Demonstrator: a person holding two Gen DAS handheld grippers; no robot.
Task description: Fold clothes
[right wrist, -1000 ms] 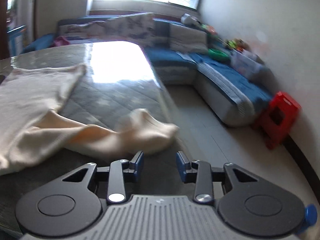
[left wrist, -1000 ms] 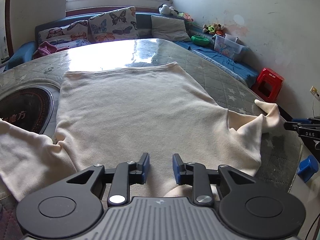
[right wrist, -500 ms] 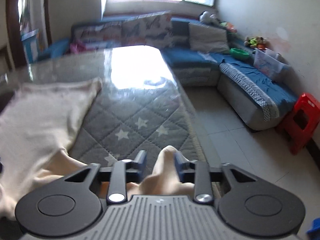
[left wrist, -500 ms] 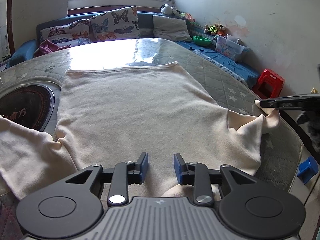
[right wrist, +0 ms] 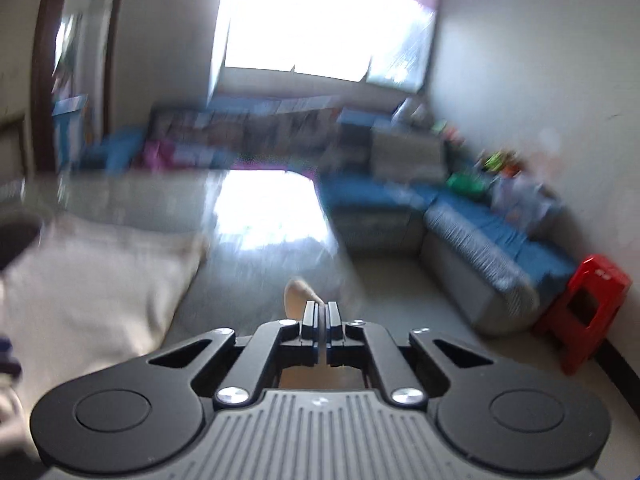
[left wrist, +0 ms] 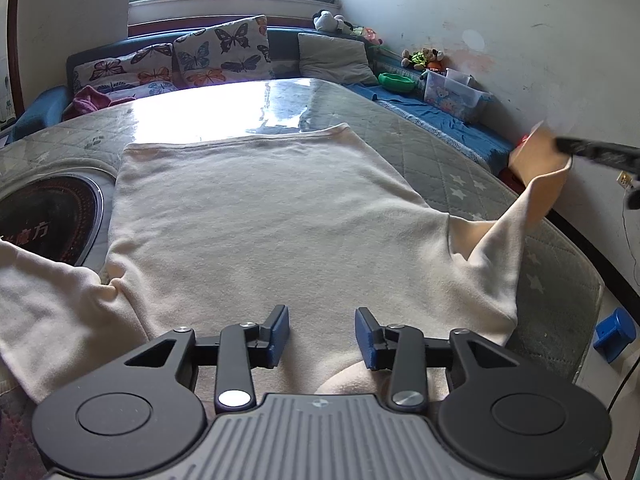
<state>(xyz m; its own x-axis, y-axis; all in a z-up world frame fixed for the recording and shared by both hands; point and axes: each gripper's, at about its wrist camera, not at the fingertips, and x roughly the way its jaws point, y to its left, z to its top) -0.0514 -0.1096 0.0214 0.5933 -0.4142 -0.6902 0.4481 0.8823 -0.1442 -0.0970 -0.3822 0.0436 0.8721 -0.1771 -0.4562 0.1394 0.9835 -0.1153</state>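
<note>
A cream long-sleeved top (left wrist: 272, 220) lies flat on the quilted table (left wrist: 440, 152), hem toward the window. My left gripper (left wrist: 322, 334) hovers open over the collar end, nothing between its blue pads. The top's right sleeve (left wrist: 520, 216) is lifted off the table, its cuff pinched by my right gripper (left wrist: 568, 146) at the far right. In the blurred right wrist view, my right gripper (right wrist: 320, 312) is shut on the sleeve cuff (right wrist: 298, 298), which pokes out past the fingertips. The left sleeve (left wrist: 48, 300) trails over the table's near left edge.
A round black hob plate (left wrist: 48, 220) is set into the table at left. A blue sofa (left wrist: 440, 116) with butterfly cushions (left wrist: 220, 56) wraps the far side. A red stool (right wrist: 588, 300) and a blue object (left wrist: 614, 332) are on the floor at right.
My right gripper closed on the right sleeve's cuff and lifted it up off the table. The left gripper stayed open in about the same spot.
</note>
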